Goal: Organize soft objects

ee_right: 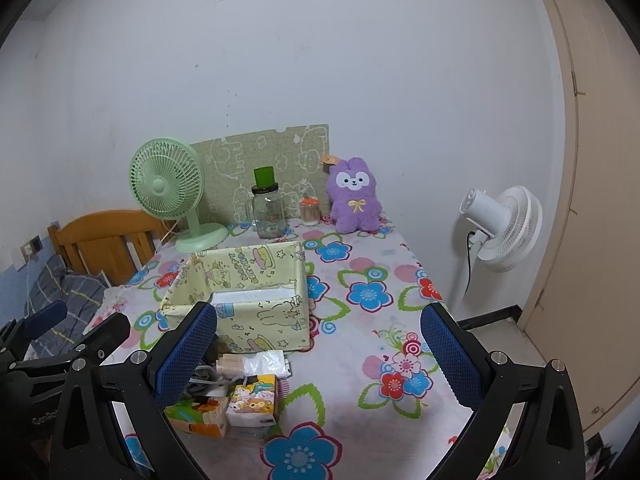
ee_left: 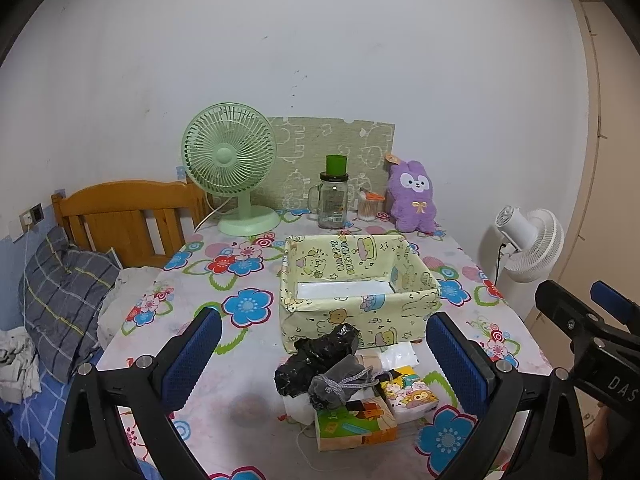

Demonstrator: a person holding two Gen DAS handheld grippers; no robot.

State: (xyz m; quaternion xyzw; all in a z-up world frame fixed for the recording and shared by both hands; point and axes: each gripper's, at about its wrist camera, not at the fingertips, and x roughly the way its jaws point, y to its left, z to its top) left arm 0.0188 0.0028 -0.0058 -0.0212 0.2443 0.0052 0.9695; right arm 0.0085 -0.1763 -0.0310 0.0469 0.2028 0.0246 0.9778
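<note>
Floral table [ee_left: 240,360] | soft pile [ee_left: 344,380] between left hand-held gripper [ee_left: 324,356] fingers

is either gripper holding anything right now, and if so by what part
Nothing is held. The left gripper and right gripper are both open with empty gaps, above the pile in front of the box.

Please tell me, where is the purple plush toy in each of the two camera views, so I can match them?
Left wrist view: the purple plush toy sits at the table's far edge, right of centre, against the wall.
Right wrist view: the same toy appears near the centre, at the far edge.
Shared landmark: the clear jar with the green cup on top, just left of it.
</note>
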